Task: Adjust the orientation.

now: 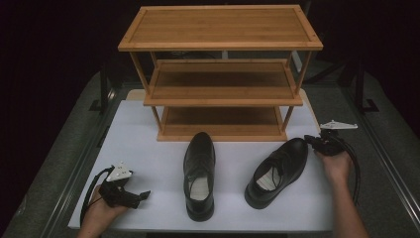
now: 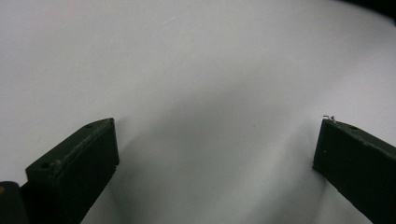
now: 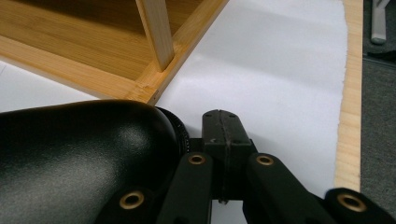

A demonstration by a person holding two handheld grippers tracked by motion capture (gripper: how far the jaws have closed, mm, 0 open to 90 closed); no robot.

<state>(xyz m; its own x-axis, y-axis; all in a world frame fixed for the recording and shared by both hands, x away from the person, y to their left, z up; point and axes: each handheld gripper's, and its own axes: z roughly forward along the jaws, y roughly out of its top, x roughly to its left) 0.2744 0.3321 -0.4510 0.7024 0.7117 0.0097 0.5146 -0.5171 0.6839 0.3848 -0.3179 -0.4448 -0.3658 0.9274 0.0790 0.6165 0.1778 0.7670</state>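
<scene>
Two black dress shoes lie on the white-covered table [image 1: 148, 148]. One shoe [image 1: 199, 173] sits in the middle with its toe toward the rack. The other shoe [image 1: 277, 171] lies at the right, its toe angled to the far right. My right gripper [image 1: 310, 139] is shut with nothing between its jaws, right against that toe. The right gripper view shows the closed jaws [image 3: 224, 133] beside the glossy toe [image 3: 79, 158]. My left gripper [image 1: 142, 195] rests at the near left, apart from both shoes. It stands open [image 2: 215, 144] over bare white surface.
A three-tier wooden rack [image 1: 220, 27] stands at the back of the table, all shelves bare; its bottom corner and post [image 3: 156, 32] are just beyond the right shoe's toe. The table's wooden edge [image 3: 349, 116] runs at the right, with dark floor beyond.
</scene>
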